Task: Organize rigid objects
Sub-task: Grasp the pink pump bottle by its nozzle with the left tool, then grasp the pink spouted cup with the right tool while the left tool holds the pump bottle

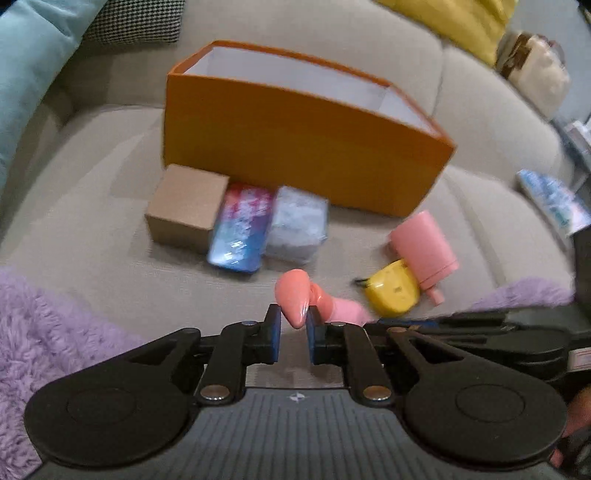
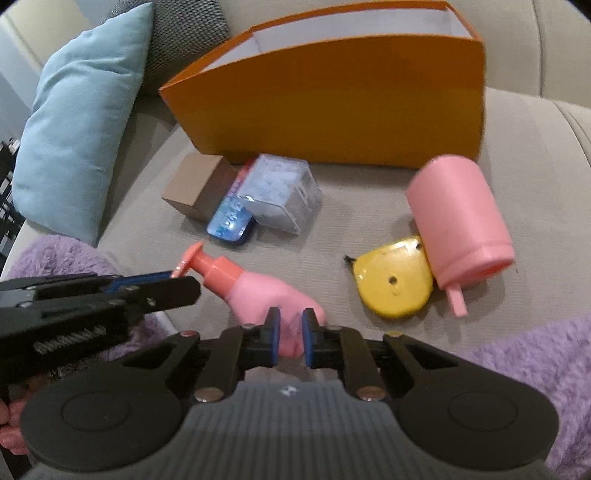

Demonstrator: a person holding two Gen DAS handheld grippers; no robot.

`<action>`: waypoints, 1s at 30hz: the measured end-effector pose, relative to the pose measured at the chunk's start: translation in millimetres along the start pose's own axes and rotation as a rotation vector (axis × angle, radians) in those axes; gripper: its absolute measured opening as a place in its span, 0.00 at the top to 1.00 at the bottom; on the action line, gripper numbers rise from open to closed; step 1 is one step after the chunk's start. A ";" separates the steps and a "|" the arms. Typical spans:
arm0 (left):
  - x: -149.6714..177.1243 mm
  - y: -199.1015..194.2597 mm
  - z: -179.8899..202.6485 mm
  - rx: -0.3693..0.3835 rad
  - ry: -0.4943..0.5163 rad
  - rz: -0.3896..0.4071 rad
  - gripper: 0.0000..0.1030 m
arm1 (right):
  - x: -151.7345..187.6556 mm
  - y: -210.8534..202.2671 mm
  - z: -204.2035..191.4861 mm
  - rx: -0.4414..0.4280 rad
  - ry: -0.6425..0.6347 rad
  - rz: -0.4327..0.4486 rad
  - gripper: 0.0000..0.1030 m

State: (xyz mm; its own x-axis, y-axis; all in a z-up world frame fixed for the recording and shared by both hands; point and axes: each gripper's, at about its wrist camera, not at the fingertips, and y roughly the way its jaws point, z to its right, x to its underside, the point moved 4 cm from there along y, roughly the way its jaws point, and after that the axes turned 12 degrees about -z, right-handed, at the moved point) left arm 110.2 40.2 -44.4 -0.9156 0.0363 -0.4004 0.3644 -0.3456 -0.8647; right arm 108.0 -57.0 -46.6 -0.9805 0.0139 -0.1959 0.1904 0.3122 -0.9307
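A pink pump bottle [image 2: 258,291] lies on the sofa seat. My left gripper [image 1: 293,326] is shut on its coral pump head [image 1: 293,295]. My right gripper [image 2: 290,325] is shut on the bottle's pink body. An open orange box [image 1: 295,155] stands behind, also in the right wrist view [image 2: 332,107]. In front of it lie a brown carton [image 1: 184,208], a colourful tin [image 1: 240,229] and a clear plastic box [image 1: 297,225]. A pink cup [image 2: 460,218] lies on its side against a yellow tape measure [image 2: 393,284].
A purple fluffy blanket [image 2: 535,373] covers the seat's front edge on both sides. A light-blue cushion [image 2: 81,122] leans at the left. A yellow cushion [image 1: 461,22] and a bag [image 1: 535,74] sit far right.
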 end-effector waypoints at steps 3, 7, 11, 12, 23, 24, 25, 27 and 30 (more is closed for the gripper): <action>0.5 -2.8 10.3 0.072 0.039 0.013 0.82 | 5.3 -1.0 9.2 -0.002 0.047 -0.028 0.86; 0.8 3.3 20.7 0.095 0.063 0.022 0.81 | 7.6 -4.4 10.1 0.024 0.049 -0.024 0.86; 1.1 4.6 26.7 0.074 0.085 0.050 0.78 | 10.9 -5.8 9.5 0.035 0.042 -0.022 0.86; 1.3 5.8 28.1 0.072 0.091 0.053 0.77 | 11.3 -6.3 9.6 0.037 0.042 -0.020 0.86; -2.5 13.0 31.6 0.090 0.105 0.082 0.74 | 11.2 -5.5 12.2 0.035 0.044 -0.022 0.85; -3.3 13.5 31.7 0.093 0.105 0.082 0.74 | 11.0 -4.8 11.9 0.033 0.041 -0.024 0.85; -3.8 13.8 32.1 0.093 0.106 0.082 0.74 | 10.9 -3.9 11.2 0.034 0.036 -0.025 0.85; -3.8 14.7 33.4 0.092 0.116 0.078 0.74 | 10.6 -2.6 10.3 0.035 0.029 -0.026 0.85; -3.6 15.6 34.1 0.085 0.119 0.078 0.73 | 9.5 0.8 11.1 0.044 0.029 -0.036 0.85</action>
State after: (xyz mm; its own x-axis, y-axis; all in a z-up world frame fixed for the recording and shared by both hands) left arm 113.4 2.7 -46.1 -0.8568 0.1156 -0.5026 0.4132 -0.4293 -0.8031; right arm 99.5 -67.2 -52.6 -0.9877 0.0309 -0.1533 0.1559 0.2709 -0.9499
